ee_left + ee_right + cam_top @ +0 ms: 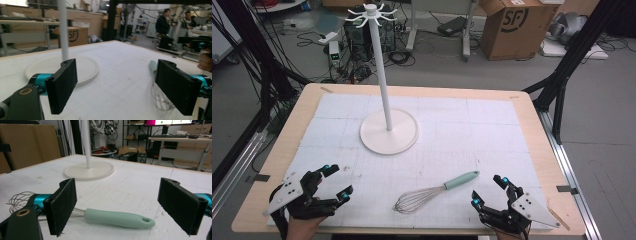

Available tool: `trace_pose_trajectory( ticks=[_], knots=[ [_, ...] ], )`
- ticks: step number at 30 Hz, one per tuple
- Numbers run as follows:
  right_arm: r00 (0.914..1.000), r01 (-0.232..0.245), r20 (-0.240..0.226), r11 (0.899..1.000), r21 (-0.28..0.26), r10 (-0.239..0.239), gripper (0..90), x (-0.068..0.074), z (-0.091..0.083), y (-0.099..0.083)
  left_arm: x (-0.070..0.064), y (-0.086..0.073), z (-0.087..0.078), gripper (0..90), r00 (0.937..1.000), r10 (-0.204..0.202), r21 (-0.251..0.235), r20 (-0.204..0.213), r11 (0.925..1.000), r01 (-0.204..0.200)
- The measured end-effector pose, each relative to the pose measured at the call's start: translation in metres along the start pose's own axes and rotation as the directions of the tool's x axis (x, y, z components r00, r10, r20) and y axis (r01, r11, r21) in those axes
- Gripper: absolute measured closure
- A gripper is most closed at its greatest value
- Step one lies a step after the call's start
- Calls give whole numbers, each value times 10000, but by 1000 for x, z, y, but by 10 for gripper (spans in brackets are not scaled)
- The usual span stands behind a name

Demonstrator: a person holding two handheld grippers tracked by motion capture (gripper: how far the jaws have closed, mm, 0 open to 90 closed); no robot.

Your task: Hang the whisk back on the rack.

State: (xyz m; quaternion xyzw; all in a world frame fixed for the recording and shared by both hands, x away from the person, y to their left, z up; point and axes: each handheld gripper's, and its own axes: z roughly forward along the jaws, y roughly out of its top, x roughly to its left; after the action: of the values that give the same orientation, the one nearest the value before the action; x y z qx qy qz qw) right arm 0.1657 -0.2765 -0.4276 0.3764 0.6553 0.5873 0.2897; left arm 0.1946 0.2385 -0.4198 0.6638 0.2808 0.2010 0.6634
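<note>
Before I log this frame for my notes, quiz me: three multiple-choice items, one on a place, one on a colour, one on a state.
1. Where does the whisk lie?
A. near the right gripper
B. on the stand's base
C. hung on the stand

2. What colour is the whisk's handle?
A. red
B. pale green
C. black

3. How are the left gripper's fingers?
A. shut on the whisk
B. shut, holding nothing
C. open, holding nothing

Answers: 1 A, it lies flat on the white mat just left of that gripper. 2 B, the right gripper view shows it. 3 C, a wide gap shows between them.
</note>
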Motion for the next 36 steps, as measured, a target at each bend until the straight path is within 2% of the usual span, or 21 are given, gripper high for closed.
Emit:
trace_pose_trajectory(
  ticks=[1, 2, 5, 6, 10, 11, 12, 15, 16, 18, 19, 21, 23, 25, 27, 29, 32, 34, 35, 36],
  knots=[
    [10000, -33, -4, 10000, -2, 33, 146, 0, 0, 0, -2, 8, 8, 200, 9993, 255, 109, 282, 9996, -258],
    [10000, -27, 8, 10000, -2, 27, 146, -1, 1, 0, -4, 13, 16, 201, 9983, 330, 218, 475, 9992, -341],
    [10000, -73, -18, 10000, 44, 73, 146, -2, 3, -1, -7, 25, 44, 202, 9920, 67, 599, 1261, 9981, -144],
    [10000, -73, -18, 10000, 44, 73, 146, -2, 3, -1, -10, 28, 53, 202, 9895, 89, 718, 1445, 9972, -194],
    [10000, -64, -31, 10000, 31, 64, 146, -2, 3, -1, -21, 37, 85, 207, 9758, 240, 1130, 2173, 9924, -496],
    [10000, -49, -25, 10000, 2, 49, 146, -2, 2, -1, -24, 40, 100, 208, 9707, 207, 1378, 2396, 9889, -551],
    [10000, -60, -19, 10000, -14, 60, 146, -2, 2, -1, -24, 40, 100, 208, 9707, 207, 1378, 2396, 9889, -551],
    [9999, -113, -27, 9999, -89, 113, 146, -3, 0, -1, -28, 42, 122, 220, 9631, 203, 1819, 2684, 9807, -713],
    [9999, -130, -13, 9998, -119, 130, 146, -3, 0, 0, -29, 42, 129, 233, 9582, 175, 1959, 2855, 9777, -762],
    [9999, -161, -18, 9998, -136, 160, 146, -3, -1, 0, -31, 42, 143, 240, 9527, 152, 2207, 3034, 9716, -858],
    [9998, -185, -26, 9997, -156, 184, 146, -4, -1, 0, -34, 41, 157, 242, 9464, 54, 2426, 3230, 9661, -883],
    [9996, -269, -47, 9994, -199, 269, 146, -5, -3, 0, -35, 40, 162, 244, 9444, 81, 2509, 3288, 9633, -956],
    [9993, -365, -32, 9990, -263, 364, 146, -6, -5, 1, -41, 36, 177, 244, 9361, 70, 2815, 3517, 9529, -1128],
    [9991, -423, -6, 9986, -312, 423, 146, -7, -7, 1, -49, 32, 190, 249, 9282, 125, 3135, 3718, 9395, -1383],
    [9990, -454, 20, 9984, -339, 455, 146, -7, -7, 1, -56, 28, 202, 257, 9129, 11, 3513, 4082, 9228, -1582],
    [9986, -526, 0, 9980, -343, 527, 146, -8, -8, 1, -64, 23, 214, 272, 9000, -113, 3789, 4358, 9093, -1720],
    [9984, -562, 3, 9979, -330, 563, 148, -9, -10, 1, -73, 15, 229, 276, 8901, -35, 4075, 4558, 8898, -2052],
    [9982, -602, 28, 9976, -337, 603, 148, -9, -11, 1, -77, 10, 236, 276, 8875, -128, 4263, 4607, 8802, -2086],
    [9980, -626, 47, 9975, -341, 628, 148, -10, -12, 1, -80, 5, 244, 277, 8799, -81, 4508, 4750, 8610, -2354],
    [9978, -658, 71, 9973, -324, 660, 147, -10, -13, 0, -80, 5, 244, 280, 8799, -81, 4508, 4750, 8610, -2354]
  ],
)
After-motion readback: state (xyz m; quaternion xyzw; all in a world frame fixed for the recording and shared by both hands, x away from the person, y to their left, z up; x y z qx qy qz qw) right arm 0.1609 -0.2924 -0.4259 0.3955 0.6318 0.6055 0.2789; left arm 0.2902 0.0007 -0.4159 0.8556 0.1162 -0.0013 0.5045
